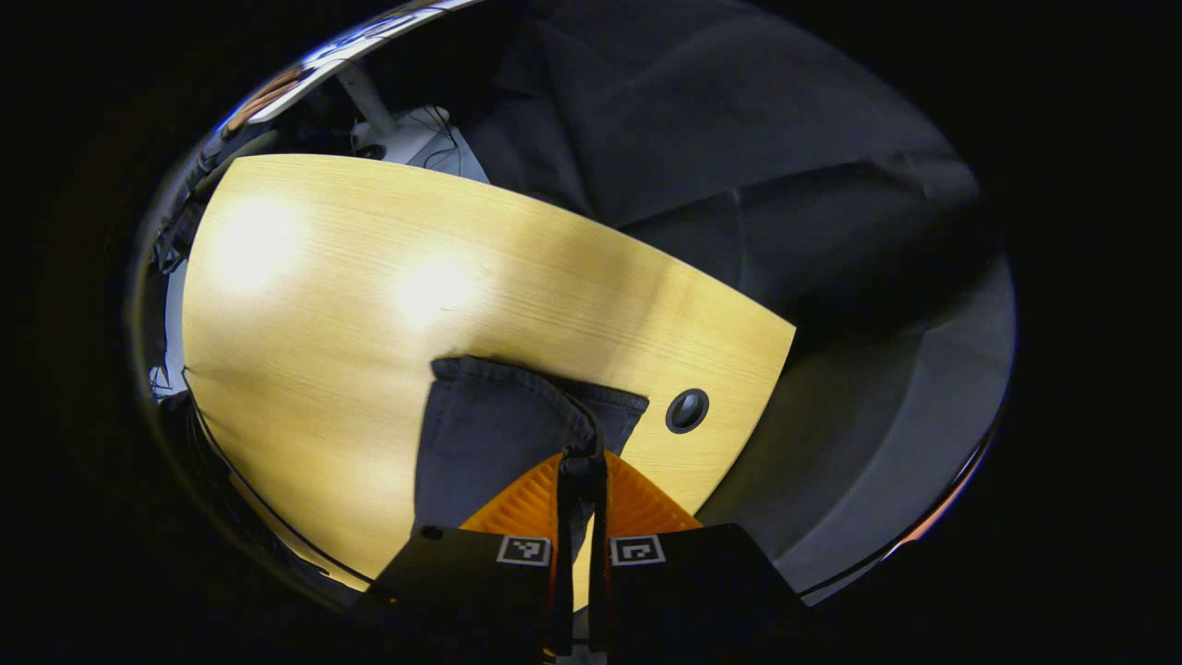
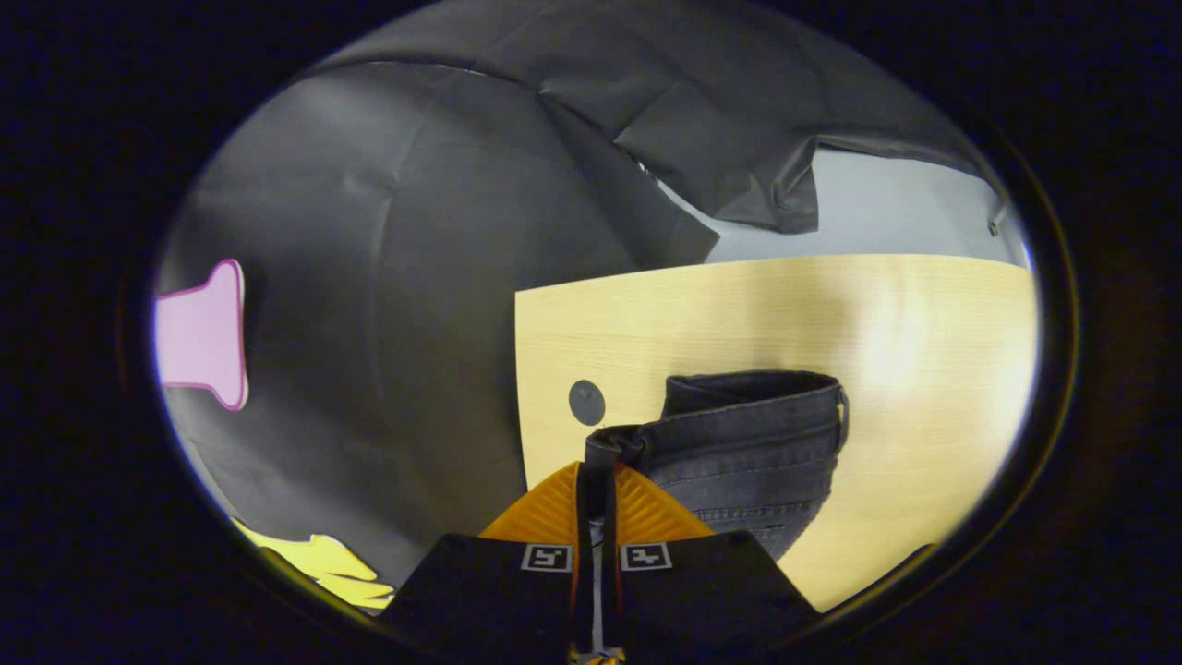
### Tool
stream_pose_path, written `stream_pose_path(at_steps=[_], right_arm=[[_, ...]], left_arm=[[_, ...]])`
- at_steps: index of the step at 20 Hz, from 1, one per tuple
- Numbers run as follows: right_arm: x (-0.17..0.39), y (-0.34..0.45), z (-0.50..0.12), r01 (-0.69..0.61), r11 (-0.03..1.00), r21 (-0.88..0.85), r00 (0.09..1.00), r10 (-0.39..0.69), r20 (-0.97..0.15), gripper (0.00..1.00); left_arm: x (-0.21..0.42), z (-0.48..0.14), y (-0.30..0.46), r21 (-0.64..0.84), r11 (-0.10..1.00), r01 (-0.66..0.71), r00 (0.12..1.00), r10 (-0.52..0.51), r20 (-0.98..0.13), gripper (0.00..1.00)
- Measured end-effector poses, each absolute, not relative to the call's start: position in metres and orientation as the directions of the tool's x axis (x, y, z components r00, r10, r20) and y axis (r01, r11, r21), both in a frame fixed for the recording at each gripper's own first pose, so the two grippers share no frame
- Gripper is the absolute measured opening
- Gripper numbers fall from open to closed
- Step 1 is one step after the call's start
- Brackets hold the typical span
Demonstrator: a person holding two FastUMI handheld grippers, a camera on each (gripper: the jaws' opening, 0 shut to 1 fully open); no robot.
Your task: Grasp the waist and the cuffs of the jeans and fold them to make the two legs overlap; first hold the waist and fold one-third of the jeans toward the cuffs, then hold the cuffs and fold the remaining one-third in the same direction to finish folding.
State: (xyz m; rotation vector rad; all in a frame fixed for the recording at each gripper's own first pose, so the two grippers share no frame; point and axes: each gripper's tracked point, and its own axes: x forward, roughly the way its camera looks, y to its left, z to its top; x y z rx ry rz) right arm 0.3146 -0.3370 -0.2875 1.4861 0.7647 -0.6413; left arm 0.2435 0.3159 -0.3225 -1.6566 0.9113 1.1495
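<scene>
Both ends pinched now. Left gripper (image 1: pixel 582 462) pressed together on a raised hem of the jeans (image 1: pixel 489 434), dark denim bunched between its fingers (image 1: pixel 531 503), the rest of that leg lying flat on the wooden table (image 1: pixel 305 305), just beside the round cable hole (image 1: pixel 686 410). Right gripper (image 2: pixel 597 466) likewise clamped on a denim edge, belt loop or waistband corner by the look of it, with the jeans (image 2: pixel 748 443) spreading away from the cable hole (image 2: pixel 586 402) across the table (image 2: pixel 923 323).

Judging by the stitched band and what seems a pocket seam in the right gripper view, probably the waist end there, the cuff end in the left; hard to be sure. Looks like the leg-overlap fold in hand or just set up.

To do it well: lift both ends together, level, keeping the fabric taut between the two grips so no slack sags in the middle. Carry across in one even sweep, lay edge on edge, seams lined up. Release only once the cloth lies flat. Risk, as a judgement: one shallow pinch slipping off the thick hem.

Writing: none legible on the denim. Only small square coded markers on each gripper body, nothing readable.
</scene>
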Motion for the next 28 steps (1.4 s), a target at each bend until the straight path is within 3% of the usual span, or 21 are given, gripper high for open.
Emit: stream_pose_path(at_steps=[5, 7, 8, 9, 12, 14, 15, 16, 18, 19, 20, 21, 24, 25, 26, 27, 28], right_arm=[[0.322, -0.342, -0.323, 0.820, 0.004, 0.572, 0.571, 0.064, -0.818, 0.04], [0.322, -0.343, -0.332, 0.830, 0.002, 0.558, 0.557, 0.056, -0.828, 0.00], [0.322, -0.343, -0.333, 0.833, 0.009, 0.552, 0.551, 0.053, -0.833, 0.04], [0.322, -0.343, -0.335, 0.836, 0.015, 0.548, 0.547, 0.047, -0.836, 0.05], [0.329, -0.345, -0.326, 0.825, 0.031, 0.564, 0.564, 0.007, -0.826, 0.11], [0.331, -0.344, -0.313, 0.816, 0.059, 0.575, 0.576, -0.006, -0.817, 0.31], [0.328, -0.343, -0.303, 0.810, 0.069, 0.583, 0.584, -0.007, -0.811, 0.60], [0.326, -0.344, -0.292, 0.804, 0.085, 0.588, 0.591, -0.015, -0.806, 0.62], [0.316, -0.346, -0.272, 0.795, 0.179, 0.580, 0.595, -0.047, -0.802, 0.69], [0.308, -0.346, -0.262, 0.784, 0.256, 0.565, 0.598, -0.069, -0.798, 0.80], [0.301, -0.343, -0.247, 0.764, 0.340, 0.549, 0.607, -0.091, -0.789, 0.80], [0.296, -0.340, -0.232, 0.735, 0.418, 0.534, 0.626, -0.115, -0.772, 0.74], [0.278, -0.328, -0.179, 0.612, 0.644, 0.459, 0.709, -0.189, -0.680, 0.84], [0.272, -0.321, -0.159, 0.557, 0.715, 0.422, 0.745, -0.205, -0.634, 0.78], [0.262, -0.310, -0.140, 0.503, 0.777, 0.378, 0.778, -0.218, -0.589, 0.87], [0.250, -0.301, -0.123, 0.454, 0.825, 0.337, 0.811, -0.226, -0.540, 0.80], [0.245, -0.289, -0.110, 0.410, 0.862, 0.299, 0.839, -0.228, -0.494, 0.88]], left_arm=[[0.274, -0.374, 0.314, -0.261, -0.288, -0.921, 0.298, -0.092, -0.950, 0.12], [0.278, -0.392, 0.313, -0.241, -0.291, -0.926, 0.286, -0.123, -0.950, 0.19], [0.278, -0.398, 0.309, -0.217, -0.277, -0.936, 0.268, -0.162, -0.950, 0.12], [0.276, -0.400, 0.307, -0.203, -0.268, -0.942, 0.256, -0.184, -0.949, 0.32], [0.267, -0.398, 0.306, -0.164, -0.249, -0.954, 0.217, -0.199, -0.956, 0.53], [0.257, -0.386, 0.301, -0.133, -0.223, -0.966, 0.185, -0.227, -0.956, 0.71], [0.257, -0.378, 0.301, -0.146, -0.198, -0.969, 0.191, -0.232, -0.954, 0.89], [0.255, -0.366, 0.300, -0.154, -0.151, -0.976, 0.186, -0.230, -0.955, 0.82], [0.251, -0.338, 0.299, -0.193, 0.024, -0.981, 0.185, -0.197, -0.963, 0.82], [0.255, -0.318, 0.295, -0.237, 0.126, -0.963, 0.213, -0.182, -0.960, 0.82], [0.256, -0.294, 0.288, -0.281, 0.217, -0.935, 0.250, -0.162, -0.955, 0.82], [0.261, -0.267, 0.284, -0.335, 0.291, -0.896, 0.309, -0.132, -0.942, 0.82], [0.273, -0.185, 0.270, -0.468, 0.480, -0.742, 0.513, -0.044, -0.857, 0.82], [0.272, -0.159, 0.266, -0.486, 0.537, -0.689, 0.569, -0.015, -0.822, 0.82], [0.272, -0.135, 0.262, -0.498, 0.590, -0.636, 0.623, 0.012, -0.782, 0.82], [0.268, -0.121, 0.258, -0.493, 0.645, -0.583, 0.674, 0.045, -0.737, 0.82], [0.264, -0.089, 0.251, -0.461, 0.705, -0.539, 0.716, 0.094, -0.692, 0.82]])
